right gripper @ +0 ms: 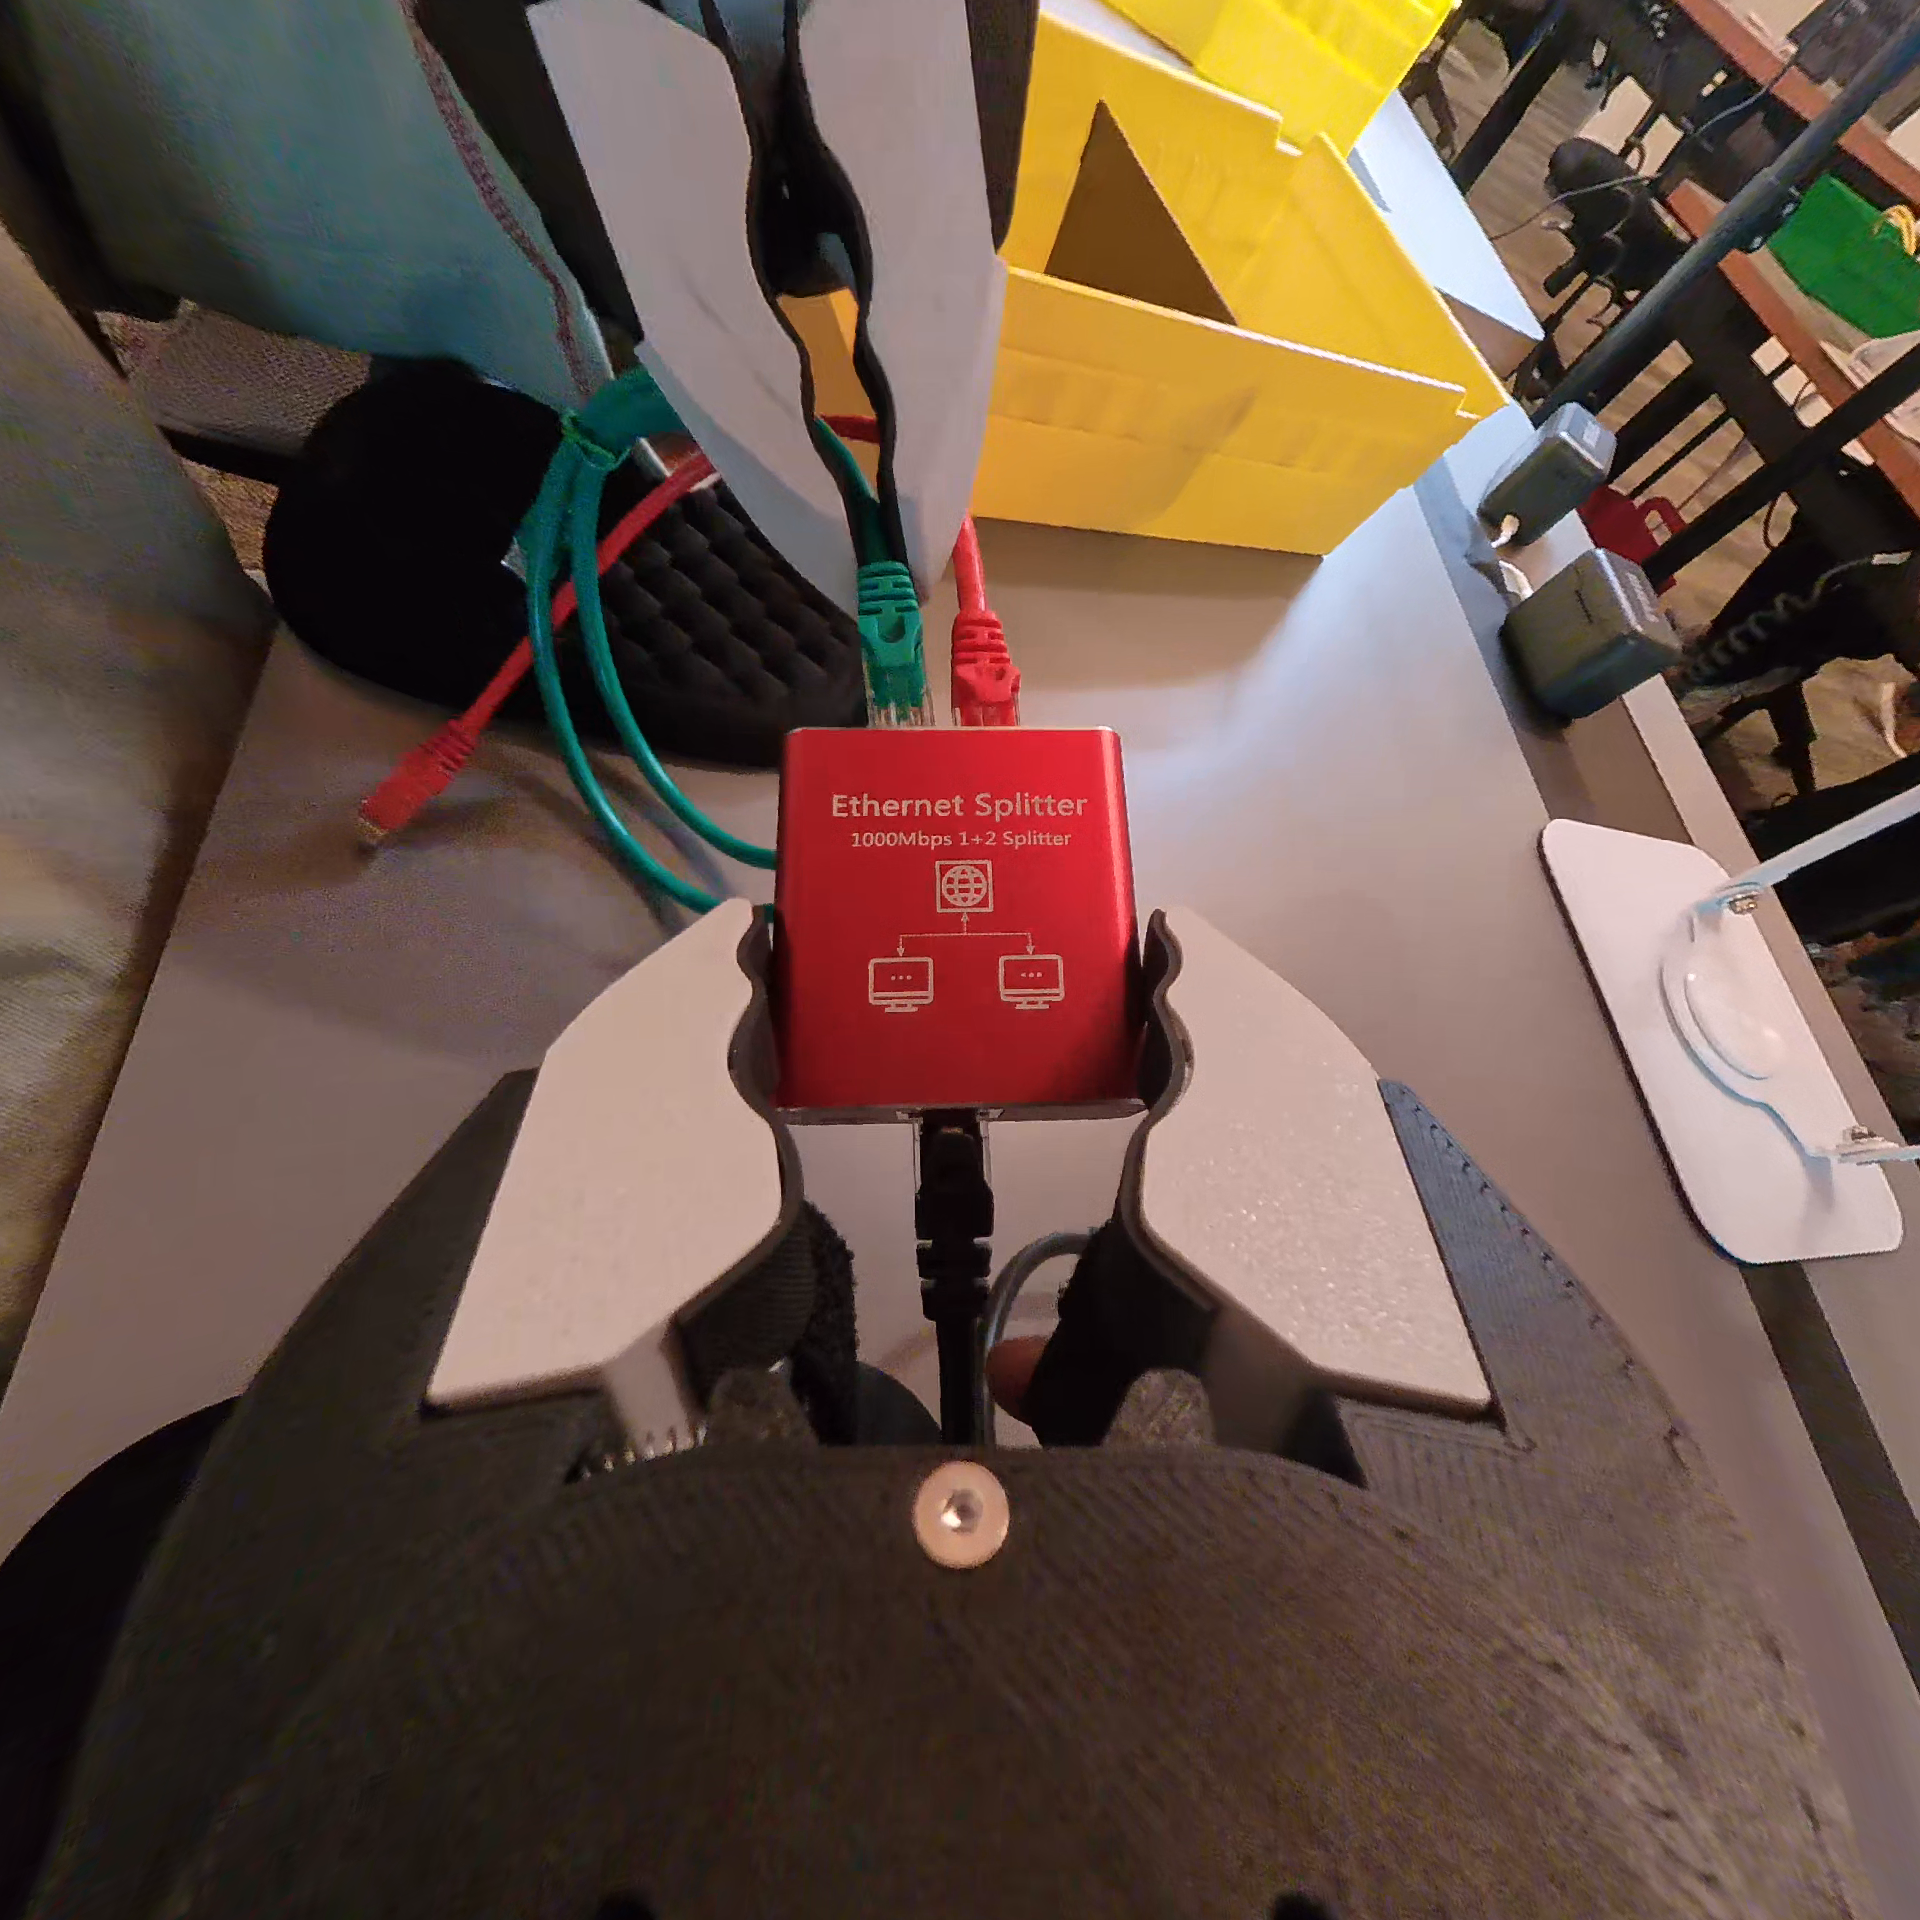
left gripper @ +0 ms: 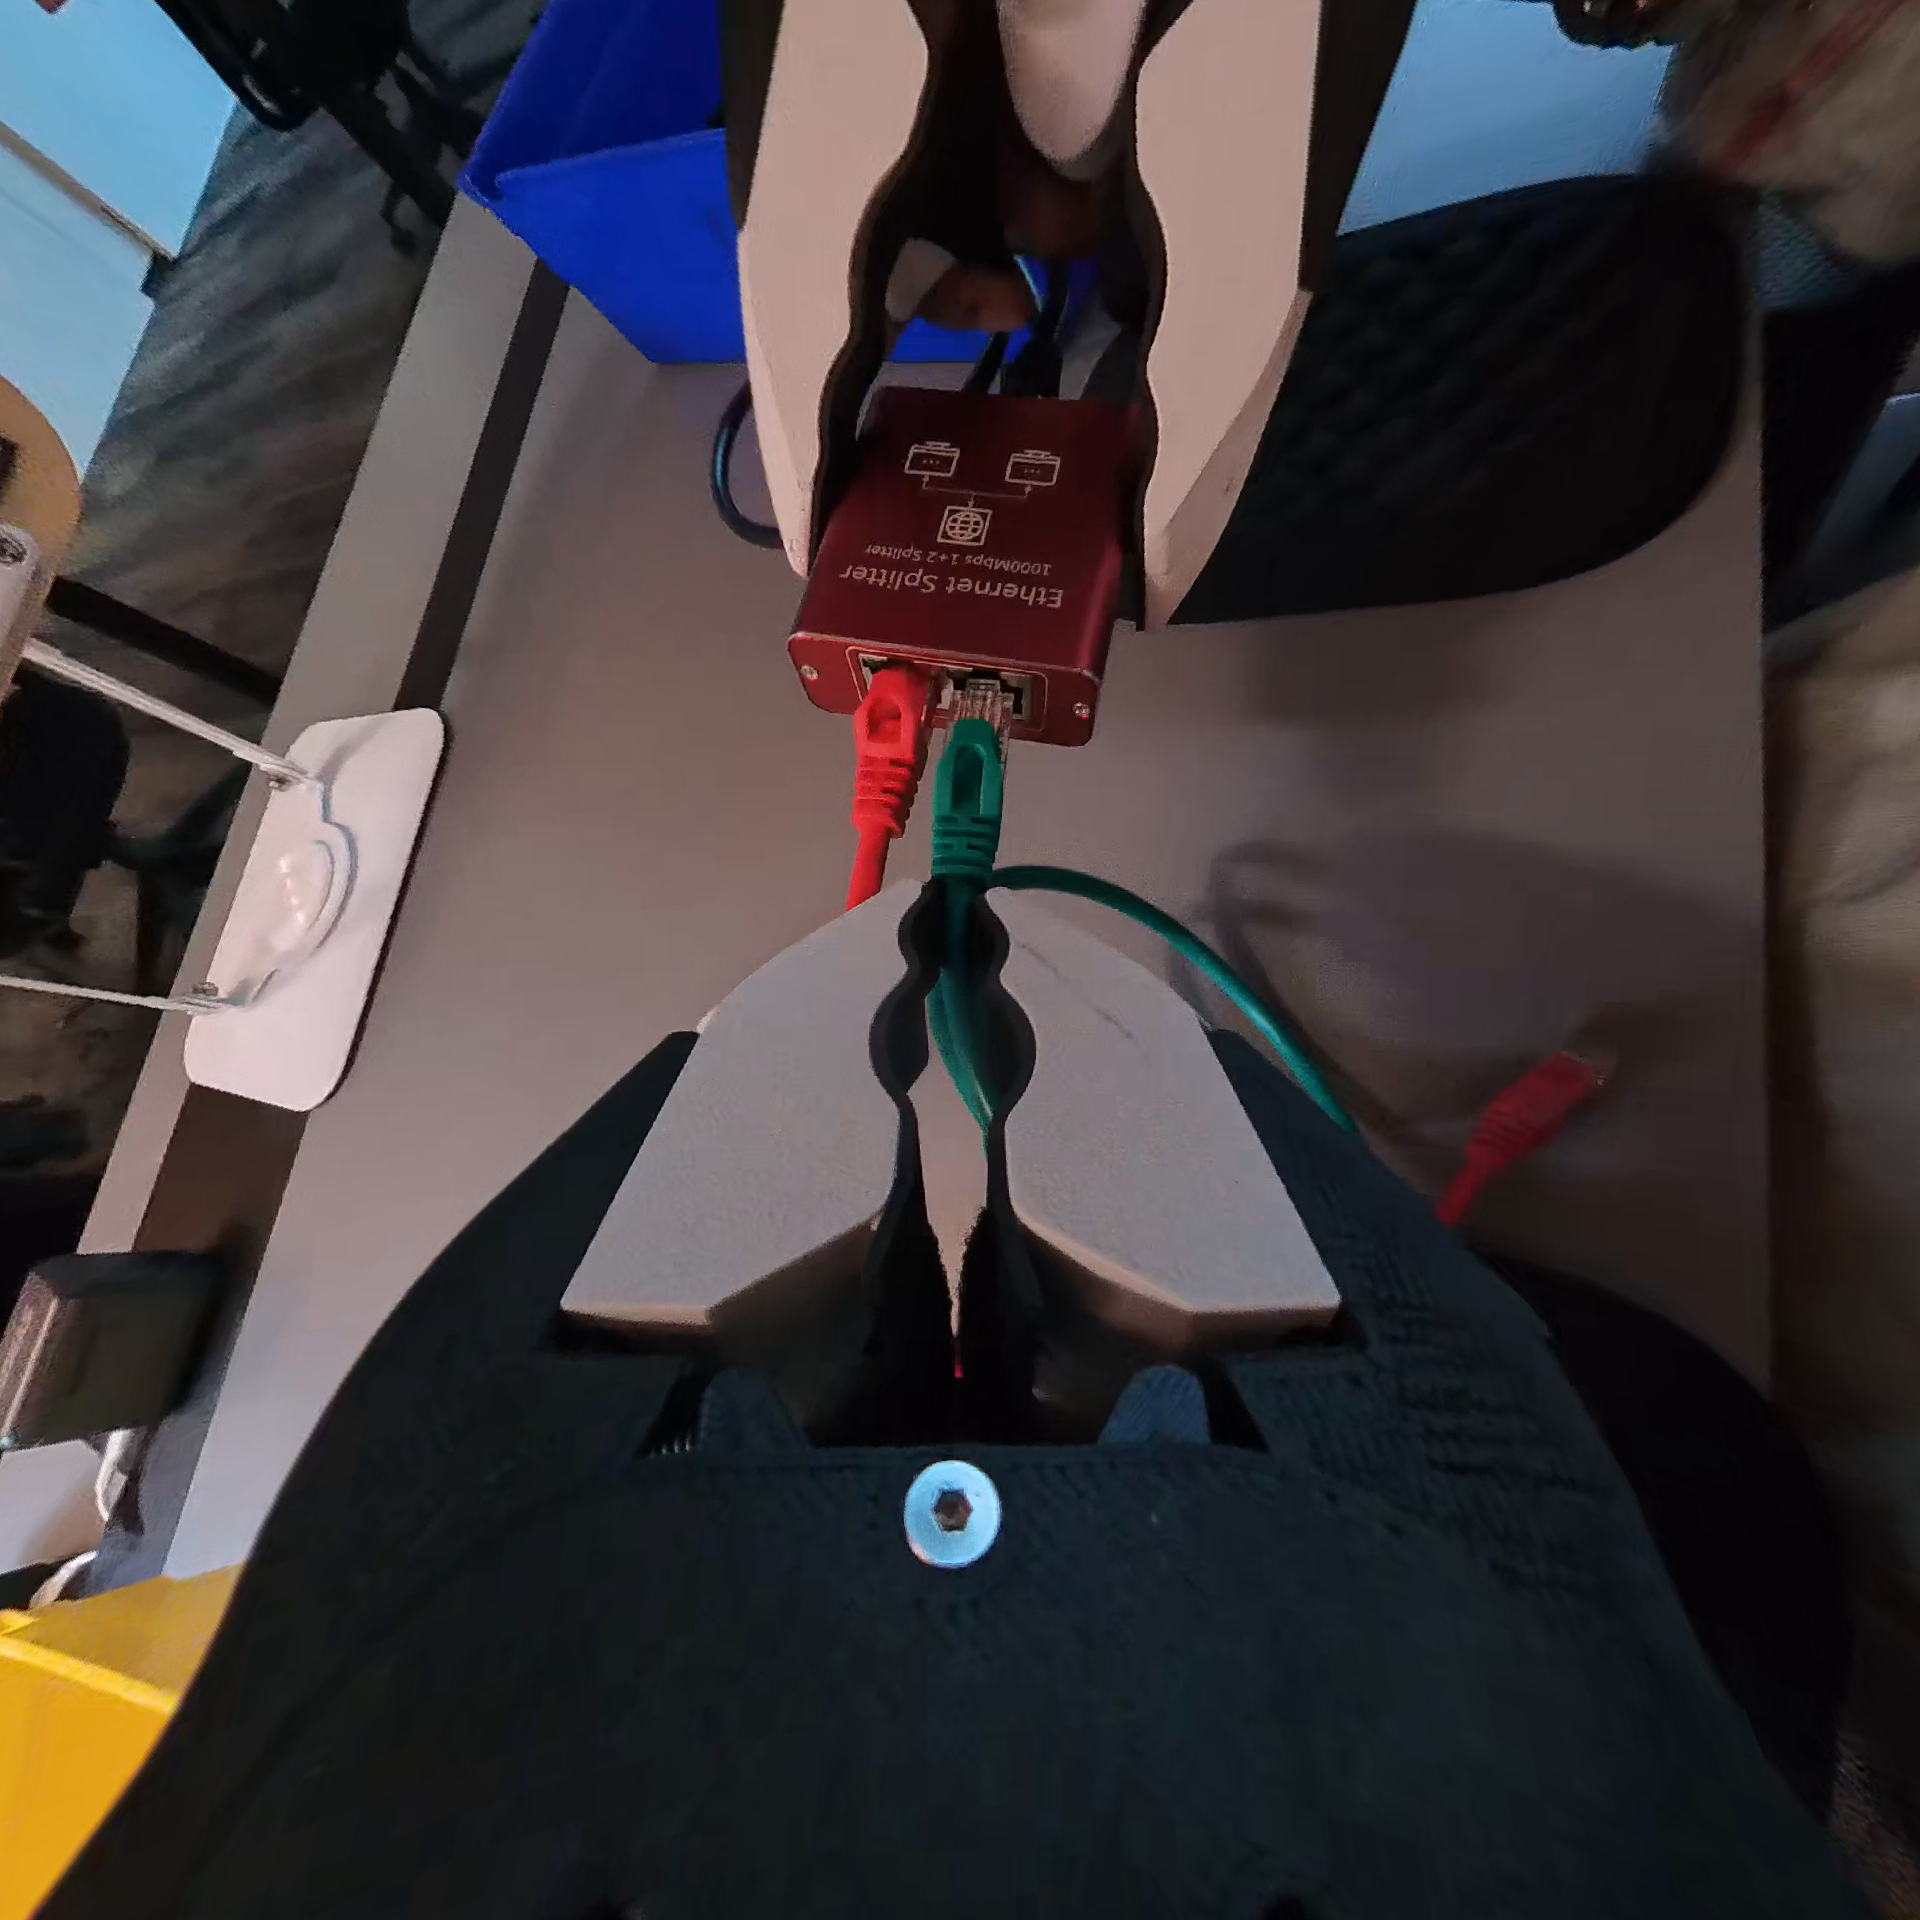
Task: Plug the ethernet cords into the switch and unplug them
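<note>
Switch (left gripper: 956, 566), a small red metal box, lies flat on the grey table (left gripper: 1403, 748), and in the left wrist view its two-port face points back toward the camera. The left gripper (left gripper: 951, 914) has its jaws drawn nearly together, pinching the green cord (left gripper: 966, 800) just behind its boot; the clear plug tip sits at the mouth of the right-hand port, though how deep it goes I cannot tell. Just beside it the red cord (left gripper: 885, 758) is seated in the left-hand port. This gripper reaches level along the table, straight at the port face. Facing it from the far side, the right gripper clasps the box by its flanks. A loose red plug (left gripper: 1522, 1127) lies on the table off to the right.

From the right wrist view, the right gripper (right gripper: 956, 997) has its jaws spread to the width of the switch (right gripper: 956, 914), pads pressed against both sides of its near half. A black cable (right gripper: 951, 1226) leaves the near end and runs back between the fingers. At the far end the left gripper (right gripper: 883, 520) comes down steeply, holding the green cord (right gripper: 888, 634), with the red cord (right gripper: 982, 665) alongside. A yellow bin (right gripper: 1195, 416) stands behind.
</note>
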`<control>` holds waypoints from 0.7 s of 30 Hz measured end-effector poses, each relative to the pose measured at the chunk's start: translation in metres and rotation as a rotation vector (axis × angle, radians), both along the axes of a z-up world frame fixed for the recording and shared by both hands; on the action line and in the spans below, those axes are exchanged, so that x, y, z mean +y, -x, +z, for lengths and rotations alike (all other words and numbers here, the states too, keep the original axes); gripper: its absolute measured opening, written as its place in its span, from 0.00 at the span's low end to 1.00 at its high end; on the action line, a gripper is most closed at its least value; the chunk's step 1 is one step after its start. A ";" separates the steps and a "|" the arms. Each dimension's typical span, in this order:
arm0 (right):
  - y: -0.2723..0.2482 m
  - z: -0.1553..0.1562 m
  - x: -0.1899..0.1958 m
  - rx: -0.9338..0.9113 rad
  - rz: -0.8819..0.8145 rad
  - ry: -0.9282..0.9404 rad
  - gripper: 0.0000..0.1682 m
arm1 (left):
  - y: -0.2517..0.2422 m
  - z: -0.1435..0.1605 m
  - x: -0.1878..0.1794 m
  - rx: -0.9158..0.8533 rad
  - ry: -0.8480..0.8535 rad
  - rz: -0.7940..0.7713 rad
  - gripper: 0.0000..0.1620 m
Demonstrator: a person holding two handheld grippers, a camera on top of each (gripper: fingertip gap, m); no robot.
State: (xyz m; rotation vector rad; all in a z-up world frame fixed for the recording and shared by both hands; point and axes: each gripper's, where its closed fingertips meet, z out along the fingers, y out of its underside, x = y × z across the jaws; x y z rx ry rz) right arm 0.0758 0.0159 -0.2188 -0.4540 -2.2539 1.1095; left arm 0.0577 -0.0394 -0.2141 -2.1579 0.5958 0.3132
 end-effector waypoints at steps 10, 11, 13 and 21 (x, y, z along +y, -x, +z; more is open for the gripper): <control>-0.004 -0.003 -0.007 0.016 0.026 -0.001 0.41 | -0.007 -0.004 0.000 -0.028 -0.021 -0.060 0.04; -0.004 -0.003 -0.007 0.020 0.024 -0.004 0.41 | -0.006 -0.005 0.000 -0.008 -0.019 -0.056 0.03; -0.004 0.000 -0.007 0.024 0.027 0.021 0.40 | -0.007 -0.001 0.002 0.009 -0.045 -0.062 0.03; -0.001 0.000 -0.014 0.032 0.000 -0.049 0.40 | -0.002 -0.007 0.000 0.098 0.009 -0.025 0.02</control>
